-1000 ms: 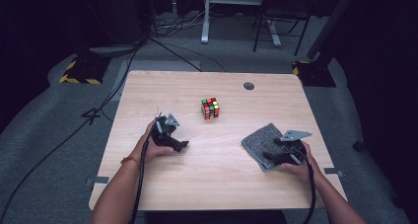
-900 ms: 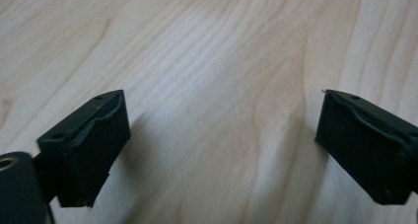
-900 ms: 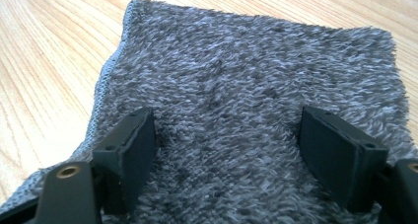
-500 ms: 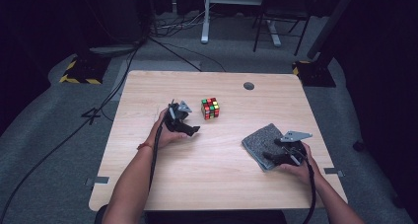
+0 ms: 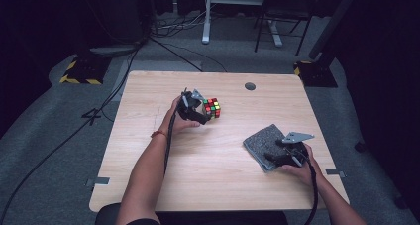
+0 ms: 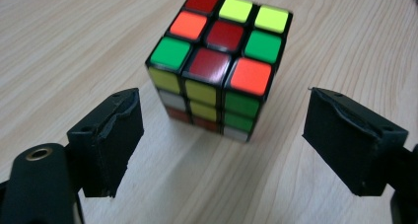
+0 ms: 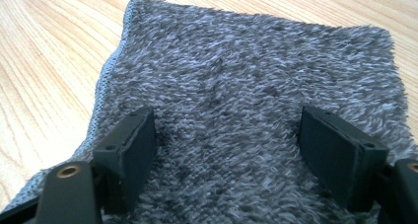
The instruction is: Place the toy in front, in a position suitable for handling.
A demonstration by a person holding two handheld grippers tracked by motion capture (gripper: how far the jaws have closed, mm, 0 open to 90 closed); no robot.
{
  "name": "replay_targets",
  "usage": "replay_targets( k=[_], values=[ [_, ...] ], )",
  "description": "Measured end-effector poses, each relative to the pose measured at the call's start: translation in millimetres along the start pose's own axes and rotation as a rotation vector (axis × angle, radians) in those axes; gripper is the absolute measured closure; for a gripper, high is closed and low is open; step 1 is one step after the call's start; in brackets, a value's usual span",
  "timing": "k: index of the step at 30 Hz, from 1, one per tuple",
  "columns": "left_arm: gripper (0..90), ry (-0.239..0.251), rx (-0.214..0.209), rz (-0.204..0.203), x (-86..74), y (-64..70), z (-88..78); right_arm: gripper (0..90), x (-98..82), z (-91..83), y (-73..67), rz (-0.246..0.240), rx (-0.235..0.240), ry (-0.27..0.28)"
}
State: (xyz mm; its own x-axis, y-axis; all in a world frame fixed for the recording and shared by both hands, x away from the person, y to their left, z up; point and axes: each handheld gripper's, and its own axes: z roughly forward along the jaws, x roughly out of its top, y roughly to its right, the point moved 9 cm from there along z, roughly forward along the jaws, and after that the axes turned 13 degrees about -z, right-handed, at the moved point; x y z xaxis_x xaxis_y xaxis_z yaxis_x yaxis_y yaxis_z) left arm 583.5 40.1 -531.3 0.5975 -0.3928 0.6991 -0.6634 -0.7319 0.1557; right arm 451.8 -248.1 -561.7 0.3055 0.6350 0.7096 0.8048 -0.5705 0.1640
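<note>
A scrambled Rubik's cube (image 5: 212,107) (image 6: 217,61) stands on the wooden table (image 5: 208,185), left of its middle. My left gripper (image 5: 203,114) (image 6: 224,99) is right at the cube's near-left side. Its jaws have just been closing partway; they now stand apart with the cube just ahead of them, pads not touching it. A grey fluffy cloth (image 5: 262,138) (image 7: 246,61) lies flat at the right. My right gripper (image 5: 271,157) (image 7: 226,120) rests low over the cloth's near edge, jaws apart, with the cloth under and between them but not pinched.
A round dark cable hole (image 5: 250,86) sits near the table's far edge. Beyond the table, cables (image 5: 183,56) run over the grey floor and a white stand (image 5: 205,31) rises at the back. Bare wood lies between the two hands.
The left hand has carried its gripper forward and to the right, from the near-left table area up to the cube. The right hand and the cloth have stayed put.
</note>
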Motion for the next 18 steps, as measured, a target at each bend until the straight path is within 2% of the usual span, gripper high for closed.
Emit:
replay_targets(
  k=[3,9,13,15,16,18],
  values=[
    [15.5,-0.005,0.012,0.006,5.2,0.3,7.7,22.9,-0.5,-0.2,0.0,-0.004,-0.003,0.007],
    [15.1,-0.005,0.021,-0.014,13.7,-1.6,21.9,22.9,-0.5,-0.2,-0.1,-0.004,-0.004,0.010],
    [16.0,-0.026,0.018,0.004,14.8,1.1,29.6,22.9,-0.6,-0.4,-0.2,-0.005,-0.003,0.012],
    [21.0,-0.028,0.005,0.016,14.0,4.1,31.1,22.9,-0.8,-0.6,-0.4,-0.005,-0.003,0.012],
    [27.6,-0.028,0.003,0.035,13.7,5.4,29.9,23.0,-1.0,-0.8,-0.5,-0.005,-0.003,0.013],
    [32.1,-0.025,-0.008,0.033,13.4,6.9,28.6,23.0,-1.0,-0.8,-0.5,-0.005,-0.003,0.014]
  ],
)
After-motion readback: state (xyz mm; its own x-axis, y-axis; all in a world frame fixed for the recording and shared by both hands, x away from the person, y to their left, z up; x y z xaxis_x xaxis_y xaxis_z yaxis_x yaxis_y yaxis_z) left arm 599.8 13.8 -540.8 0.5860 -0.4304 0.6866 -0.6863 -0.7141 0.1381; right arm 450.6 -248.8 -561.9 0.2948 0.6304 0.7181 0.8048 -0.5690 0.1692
